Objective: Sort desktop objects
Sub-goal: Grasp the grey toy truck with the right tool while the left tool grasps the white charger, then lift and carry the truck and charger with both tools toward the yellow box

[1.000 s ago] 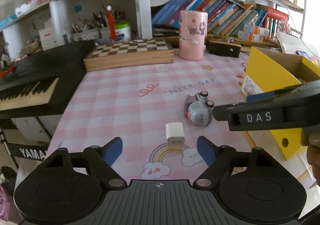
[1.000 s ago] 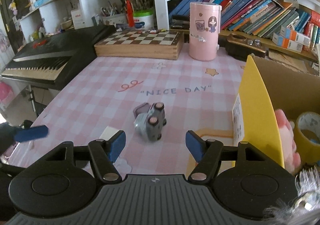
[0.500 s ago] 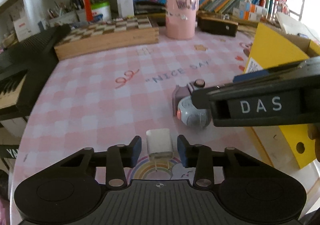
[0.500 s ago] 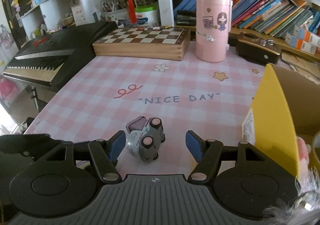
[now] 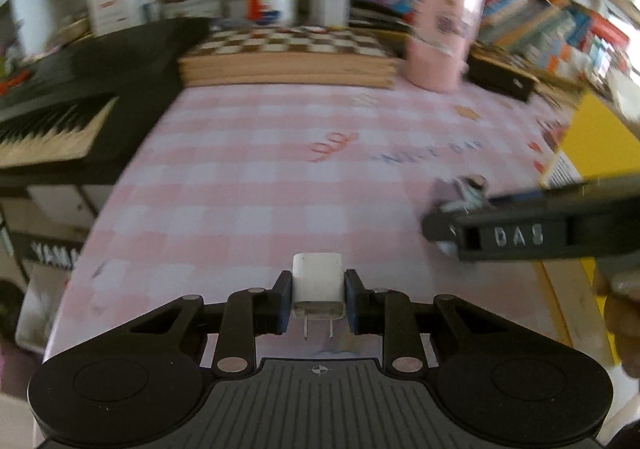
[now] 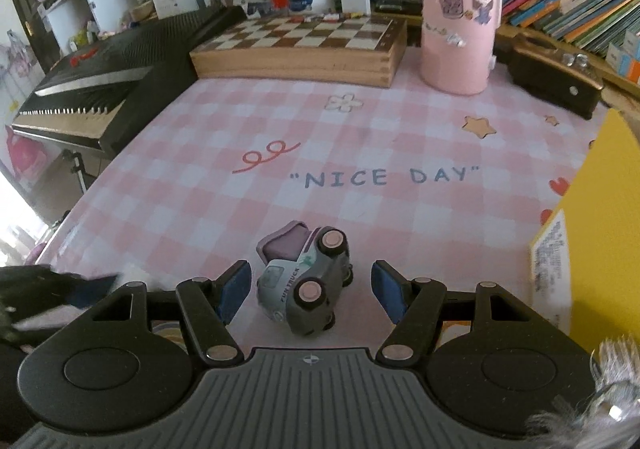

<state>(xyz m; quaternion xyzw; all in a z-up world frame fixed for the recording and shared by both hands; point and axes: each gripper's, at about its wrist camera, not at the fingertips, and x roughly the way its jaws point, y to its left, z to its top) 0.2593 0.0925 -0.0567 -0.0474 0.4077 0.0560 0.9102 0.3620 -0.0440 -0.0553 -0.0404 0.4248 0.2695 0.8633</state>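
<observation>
My left gripper [image 5: 317,299] is shut on a white plug charger [image 5: 318,283], its two prongs pointing back at the camera, held above the pink checked mat [image 5: 248,189]. My right gripper [image 6: 311,291] is open, its blue pads on either side of a small grey toy truck [image 6: 306,285] that lies on its side on the mat [image 6: 360,153]. The pads stand apart from the truck. In the left wrist view the right gripper [image 5: 532,235] shows as a black bar over the truck [image 5: 464,193]. The left gripper shows blurred at the left edge of the right wrist view [image 6: 60,289].
A yellow cardboard box [image 6: 596,233] stands at the right; it also shows in the left wrist view [image 5: 600,145]. A wooden chessboard box [image 6: 304,45], a pink cylinder [image 6: 460,17] and a dark case [image 6: 556,77] line the back. A black keyboard [image 6: 100,77] borders the left.
My left gripper has closed on the charger and lifted it off the mat. My right gripper has moved forward so the toy truck now lies between its open pads.
</observation>
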